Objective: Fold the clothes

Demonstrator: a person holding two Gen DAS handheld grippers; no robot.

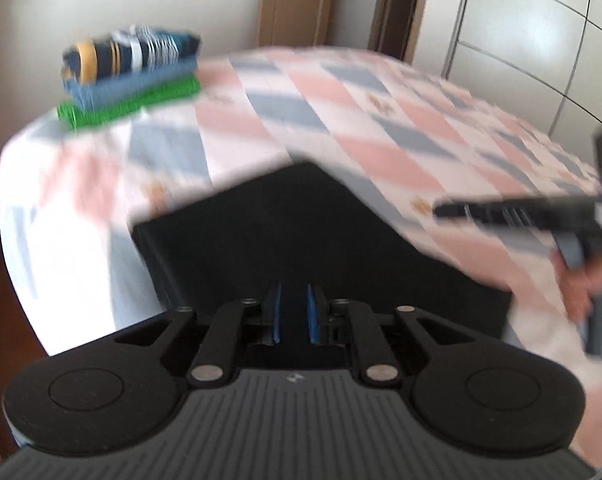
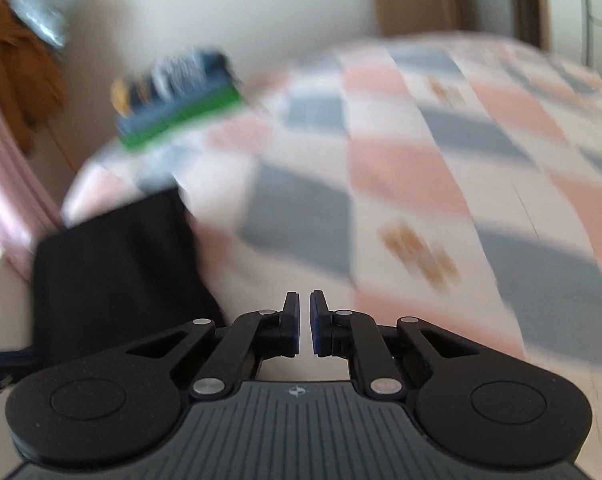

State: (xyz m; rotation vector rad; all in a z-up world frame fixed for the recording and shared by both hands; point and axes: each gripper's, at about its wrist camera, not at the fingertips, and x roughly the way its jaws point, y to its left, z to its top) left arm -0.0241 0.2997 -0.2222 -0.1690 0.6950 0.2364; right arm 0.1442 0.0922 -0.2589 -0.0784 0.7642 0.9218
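Left gripper (image 1: 293, 312) sits nearest the lens, directly above the black folded garment (image 1: 301, 232). Its 2 blue pads (image 1: 276, 314) stand a narrow gap apart; nothing visible pinched between them, and the black cloth lies behind and below them, so contact can't be confirmed through the blur.

Black garment lies flat on the bed (image 1: 381, 120), at its near edge, toward the near-left corner as the right wrist view shows it (image 2: 113, 276).

Right gripper (image 2: 305, 324) hovers over the checked pink/blue/white bedspread, just right of the black garment. Jaws nearly together, thin slit between the pads, nothing in them. In the left wrist view the same tool (image 1: 513, 210) comes in from the right edge, level over the bedspread, with a hand (image 1: 581, 292) on its grip.

Stack of 3 folded items (image 1: 131, 76) sits at the far-left corner of the bed: green at the bottom, blue in the middle, striped navy on top. Well apart from the black garment.

Both views are motion-blurred.
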